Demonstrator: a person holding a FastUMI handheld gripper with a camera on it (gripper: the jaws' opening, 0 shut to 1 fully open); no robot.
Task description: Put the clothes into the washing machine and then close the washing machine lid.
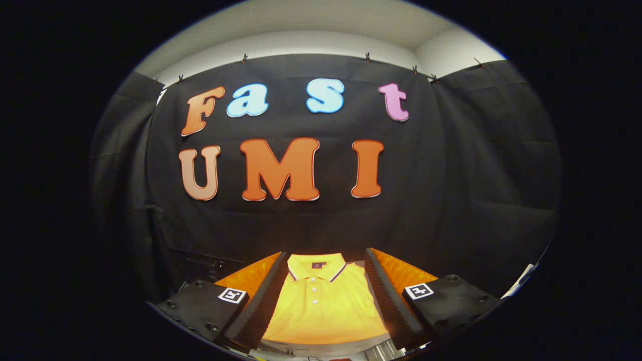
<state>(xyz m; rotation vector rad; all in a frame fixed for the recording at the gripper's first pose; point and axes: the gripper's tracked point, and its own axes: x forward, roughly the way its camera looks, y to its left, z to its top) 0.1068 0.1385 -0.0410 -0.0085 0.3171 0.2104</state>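
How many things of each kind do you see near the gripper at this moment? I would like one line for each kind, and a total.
Yellow polo shirt, lying flat between the open fingers: 1
Orange surface under the shirt: 1
Gripper, touching nothing: 1
Total: 3

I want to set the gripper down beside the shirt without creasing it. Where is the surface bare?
The orange surface shows bare strips left and right of the yellow polo shirt, each lying outside a finger. Between the fingers of the open gripper the shirt covers everything, collar toward the black cloth wall.
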